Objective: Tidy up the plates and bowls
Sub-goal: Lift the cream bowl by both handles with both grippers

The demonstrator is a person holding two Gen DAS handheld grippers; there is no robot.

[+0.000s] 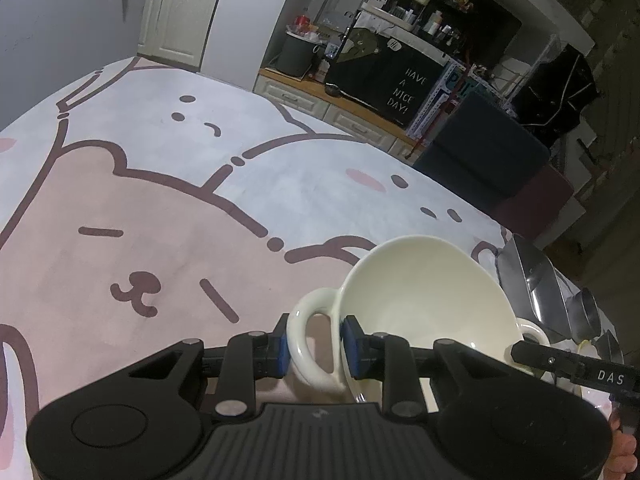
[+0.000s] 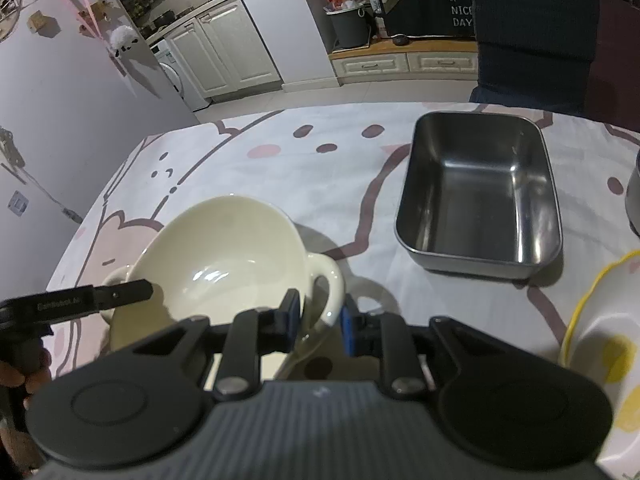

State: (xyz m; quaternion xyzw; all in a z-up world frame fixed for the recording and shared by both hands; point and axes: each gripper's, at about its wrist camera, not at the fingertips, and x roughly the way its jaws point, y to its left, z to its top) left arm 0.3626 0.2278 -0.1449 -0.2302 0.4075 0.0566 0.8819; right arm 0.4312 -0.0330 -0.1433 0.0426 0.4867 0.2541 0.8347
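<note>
A cream two-handled bowl (image 1: 424, 300) is held tilted just above the table. My left gripper (image 1: 314, 350) is shut on the bowl's left handle (image 1: 308, 344), one blue pad each side of the loop. In the right wrist view the same bowl (image 2: 224, 256) shows, and my right gripper (image 2: 320, 322) is shut on its right handle (image 2: 332, 288). The left gripper's finger (image 2: 120, 294) shows at the bowl's far side. A steel rectangular tray (image 2: 480, 200) stands on the table to the right. A white plate with a yellow rim (image 2: 600, 344) lies at the right edge.
The table wears a pink and white cartoon cloth (image 1: 160, 208). A steel cup edge (image 2: 634, 196) shows at far right. The steel tray also shows in the left wrist view (image 1: 536, 280). A dark chair (image 2: 532, 32) stands behind the table.
</note>
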